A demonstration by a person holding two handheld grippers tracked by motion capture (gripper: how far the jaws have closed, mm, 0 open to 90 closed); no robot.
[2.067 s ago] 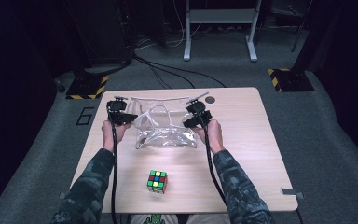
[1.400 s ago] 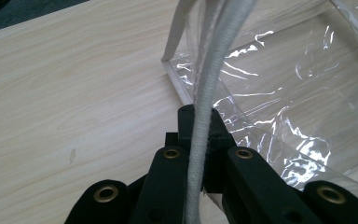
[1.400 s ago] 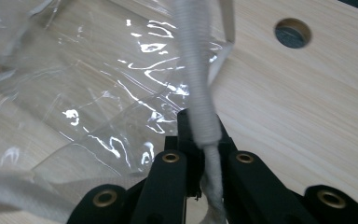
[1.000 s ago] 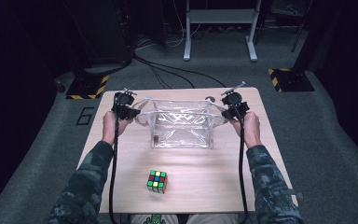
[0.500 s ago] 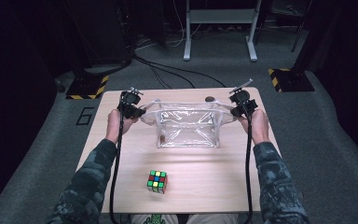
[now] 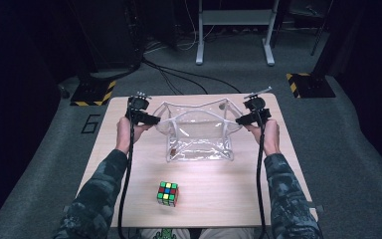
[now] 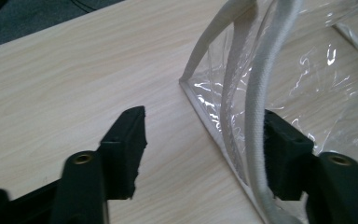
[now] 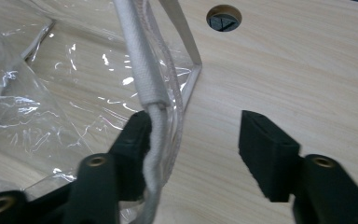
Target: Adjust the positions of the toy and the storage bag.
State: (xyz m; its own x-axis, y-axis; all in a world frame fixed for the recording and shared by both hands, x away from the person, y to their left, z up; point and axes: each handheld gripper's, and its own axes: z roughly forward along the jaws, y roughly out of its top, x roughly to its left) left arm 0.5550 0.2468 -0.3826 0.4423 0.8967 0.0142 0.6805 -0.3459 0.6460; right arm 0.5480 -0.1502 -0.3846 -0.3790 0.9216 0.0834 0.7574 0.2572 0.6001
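A clear plastic bag [image 6: 199, 134] with white trim is stretched wide across the far half of the table, its mouth up. My left gripper [image 6: 150, 119] is at the bag's left corner and my right gripper [image 6: 242, 119] is at its right corner. In the left gripper view the jaws of my left gripper [image 7: 204, 116] stand wide open, and the bag's white strap [image 7: 256, 93] lies against the right-hand jaw. In the right gripper view my right gripper [image 8: 196, 122] is also open, with the strap [image 8: 140, 70] draped against the left-hand jaw. A Rubik's cube [image 6: 167, 193] sits near the front edge.
The wooden table [image 6: 129, 164] has a round cable hole [image 8: 223, 17] just past the bag's right corner. Grey carpet, floor cables and a metal stand's legs [image 6: 234, 30] lie beyond the far edge.
Both hands have moved apart and toward the table's far edge, pulling the crumpled bag out wide. In the last half second they hardly moved.
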